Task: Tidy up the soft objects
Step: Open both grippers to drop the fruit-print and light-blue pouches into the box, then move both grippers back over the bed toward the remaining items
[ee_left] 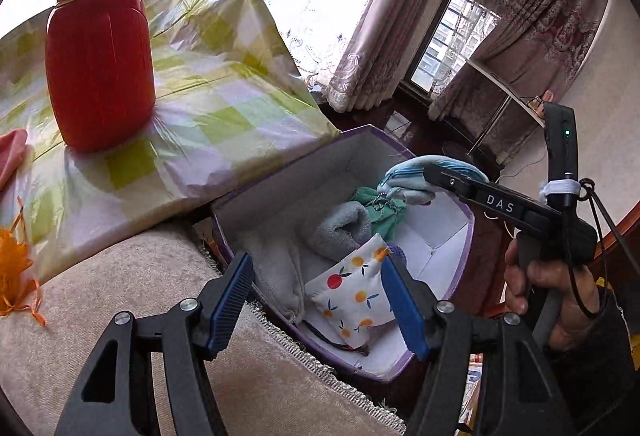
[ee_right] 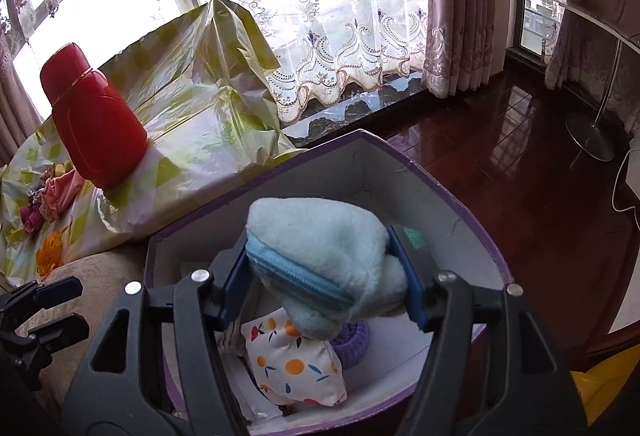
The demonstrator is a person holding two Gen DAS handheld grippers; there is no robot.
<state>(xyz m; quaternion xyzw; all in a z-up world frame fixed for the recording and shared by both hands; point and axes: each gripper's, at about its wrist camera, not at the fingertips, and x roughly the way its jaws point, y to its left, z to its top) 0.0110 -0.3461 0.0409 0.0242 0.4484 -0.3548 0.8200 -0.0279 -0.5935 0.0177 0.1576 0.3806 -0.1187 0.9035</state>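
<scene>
"DAS" printed on right gripper [ee_right: 326,268], clamping blue pouch [ee_right: 320,256] over purple box [ee_right: 472,220]; left gripper [ee_left: 316,300] wide, empty. Checkered cloth [ee_left: 224,108], wood floor [ee_right: 520,176].

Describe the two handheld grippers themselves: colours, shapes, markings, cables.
Both are black plastic frames with triangular cut-outs and silver screws at the joints. The left gripper has ribbed blue pads on its fingers; so does the right gripper. Seen from the left wrist camera, the right one's body bears white "DAS" lettering, a green indicator light, a black cord and a pistol-style handle in a bare hand with a dark sleeve.
</scene>
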